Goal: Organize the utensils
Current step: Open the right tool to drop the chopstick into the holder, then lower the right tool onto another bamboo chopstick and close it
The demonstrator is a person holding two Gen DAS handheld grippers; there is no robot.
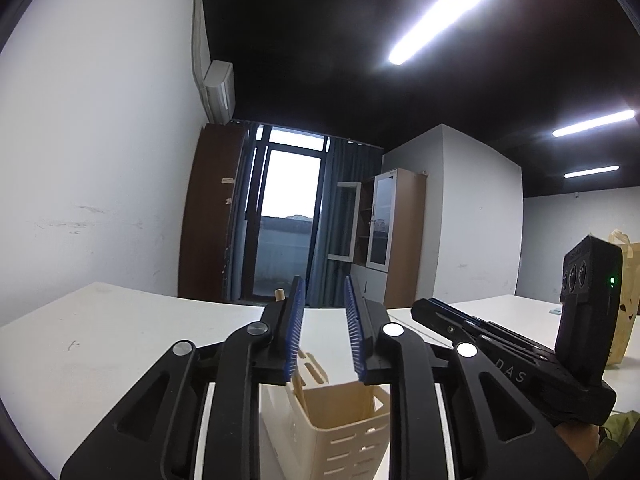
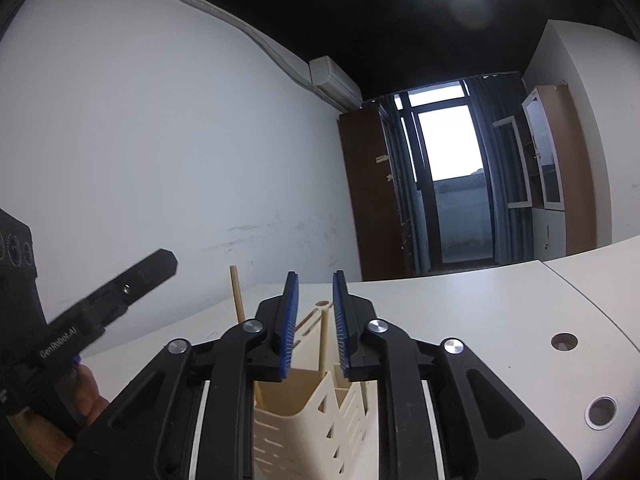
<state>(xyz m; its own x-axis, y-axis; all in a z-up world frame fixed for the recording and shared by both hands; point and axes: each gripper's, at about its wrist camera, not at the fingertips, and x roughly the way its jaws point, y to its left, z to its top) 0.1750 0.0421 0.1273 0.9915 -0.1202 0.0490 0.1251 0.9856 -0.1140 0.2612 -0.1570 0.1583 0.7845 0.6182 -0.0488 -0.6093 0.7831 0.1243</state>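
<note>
A cream slotted utensil holder (image 1: 344, 420) stands on the white table (image 1: 100, 340), right under my left gripper (image 1: 323, 284). That gripper is open, with nothing between its blue pads. A wooden stick (image 1: 279, 294) pokes up just left of its left finger. In the right wrist view the same holder (image 2: 304, 420) sits below my right gripper (image 2: 315, 276), which is also open. A thin wooden stick (image 2: 325, 336) stands upright in the holder, seen in the gap between the pads and untouched by them. A second wooden stick (image 2: 238, 296) leans out to the left.
The right gripper's black body (image 1: 520, 364) lies close on the right of the left one. A brown paper bag (image 1: 626, 320) stands at the far right. The table (image 2: 460, 320) has two round cable holes (image 2: 564, 342). A white wall runs behind on the left.
</note>
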